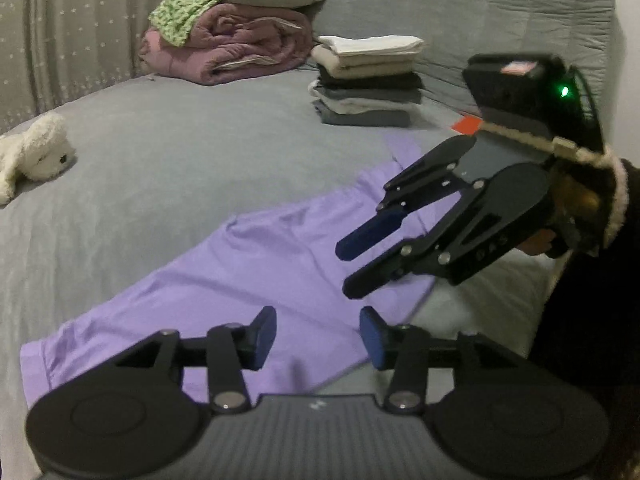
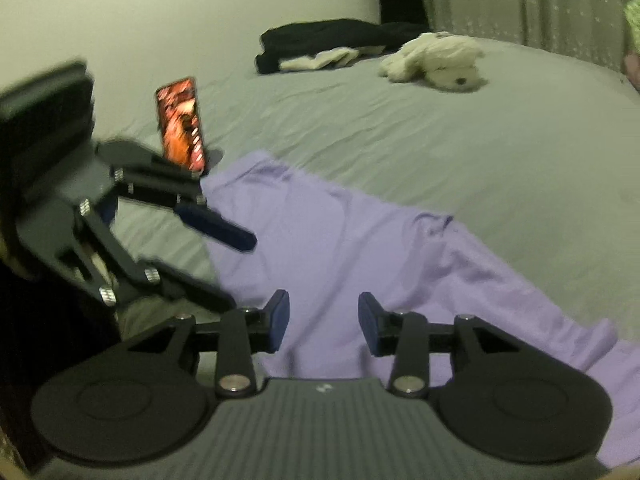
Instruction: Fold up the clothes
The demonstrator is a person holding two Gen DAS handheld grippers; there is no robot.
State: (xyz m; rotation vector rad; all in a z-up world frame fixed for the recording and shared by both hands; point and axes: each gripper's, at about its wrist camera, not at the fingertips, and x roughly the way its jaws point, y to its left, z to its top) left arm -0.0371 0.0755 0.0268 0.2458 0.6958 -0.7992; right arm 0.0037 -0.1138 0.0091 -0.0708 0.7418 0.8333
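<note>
Here the lilac cotton garment (image 1: 256,264) lies spread flat on the grey bedsheet (image 1: 160,140). The left gripper (image 1: 318,338) and the right gripper (image 2: 323,322) hover just above it, both with jaws parted and empty. Around stand a stack of folded clothes (image 1: 366,80), a white plush dog (image 2: 440,62) and an upright lit phone (image 2: 180,122).

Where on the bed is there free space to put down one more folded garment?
Bare sheet lies between the plush dog, the purple garment and the folded stack. The near edge is crowded by the garment and both grippers.
</note>
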